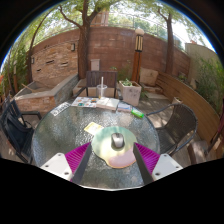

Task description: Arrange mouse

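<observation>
The gripper [112, 158] occupies the lower centre of the frame, its two dark fingers spread wide apart with the magenta pads [76, 156] facing inward at lower left and lower right. The claw is open and holds nothing. The mouse [118, 141], grey with a dark centre strip, sits between the fingers, slightly above their tips, with a clear gap on each side; neither pad touches it. The mouse rests on a pale, yellowish mouse mat [111, 137], which lies flat on a round glass table [60, 130] filling the middle of the frame. A small green object [137, 113] lies on the table toward the upper right of the mat, well apart from the mouse; its type cannot be determined. Flat papers or cards [107, 101] lie at the far edge of the table, above the mat. Dark chairs [180, 122] stand at the right and left sides of the table. Beyond the table, in the upper half of the frame, a brick wall [70, 55] runs across a patio, with a white planter box [129, 92] just right of centre and trees [85, 25] rising above.
</observation>
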Available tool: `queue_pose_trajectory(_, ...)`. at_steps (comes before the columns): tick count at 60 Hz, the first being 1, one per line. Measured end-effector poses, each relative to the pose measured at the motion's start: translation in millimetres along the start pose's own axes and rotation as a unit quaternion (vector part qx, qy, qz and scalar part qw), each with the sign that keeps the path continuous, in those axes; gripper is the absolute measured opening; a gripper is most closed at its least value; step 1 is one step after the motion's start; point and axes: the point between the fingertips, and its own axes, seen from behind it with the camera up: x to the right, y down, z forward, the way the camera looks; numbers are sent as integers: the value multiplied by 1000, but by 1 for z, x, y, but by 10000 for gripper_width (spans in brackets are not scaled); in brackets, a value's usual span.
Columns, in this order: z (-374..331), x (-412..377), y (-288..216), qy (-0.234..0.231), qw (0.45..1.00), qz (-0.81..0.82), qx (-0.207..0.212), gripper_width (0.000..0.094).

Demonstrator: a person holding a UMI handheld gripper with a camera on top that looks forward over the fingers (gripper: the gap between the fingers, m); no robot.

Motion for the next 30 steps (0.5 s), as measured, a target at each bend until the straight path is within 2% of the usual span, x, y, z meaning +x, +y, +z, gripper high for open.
queue_pose_trajectory(13,-91,-16,30,4,1000,-10,2,877)
queue_pose_trajectory(30,-125,-19,34,12,1000,-7,10,873)
